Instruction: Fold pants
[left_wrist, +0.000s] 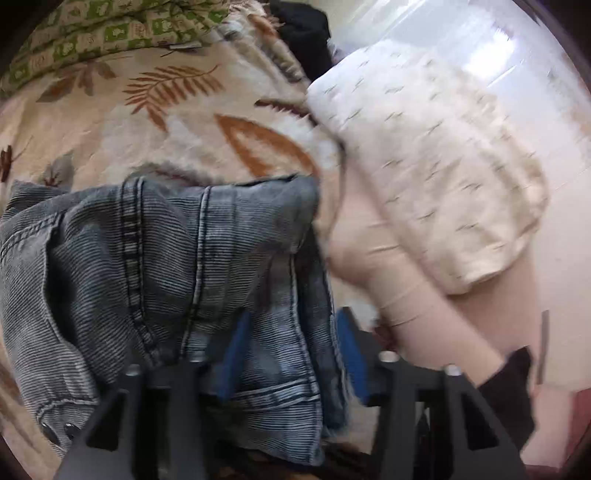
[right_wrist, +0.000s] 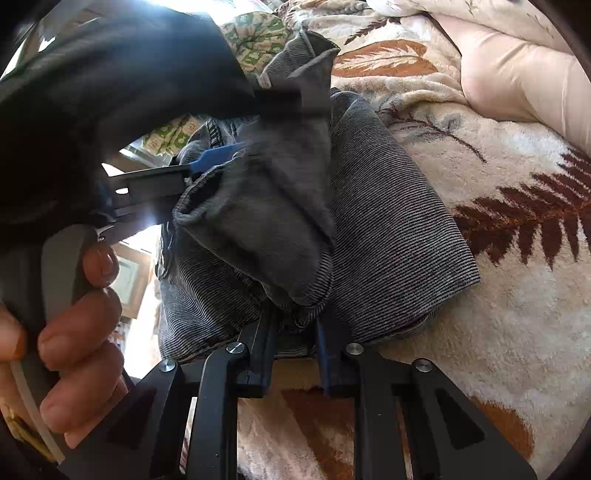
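The pants (left_wrist: 155, 258) are grey-blue washed jeans, bunched and folded over, held up above a cream blanket with brown leaf prints (left_wrist: 177, 122). My left gripper (left_wrist: 291, 354) is shut on the pants, its blue pads clamped on a thick fold of denim near a pocket. In the right wrist view the pants (right_wrist: 388, 229) hang in a doubled bundle. My right gripper (right_wrist: 295, 325) is shut on the lower edge of that bundle. The left gripper's blue-tipped finger (right_wrist: 218, 155) shows there at the left, pinching the denim, with the person's hand (right_wrist: 77, 332) on its handle.
A cream patterned pillow (left_wrist: 436, 158) lies to the right of the pants. A green and beige patterned cloth (left_wrist: 92, 40) lies at the far edge. A pink pillow (right_wrist: 524, 77) sits at the upper right. A dark garment (left_wrist: 306, 29) lies at the back.
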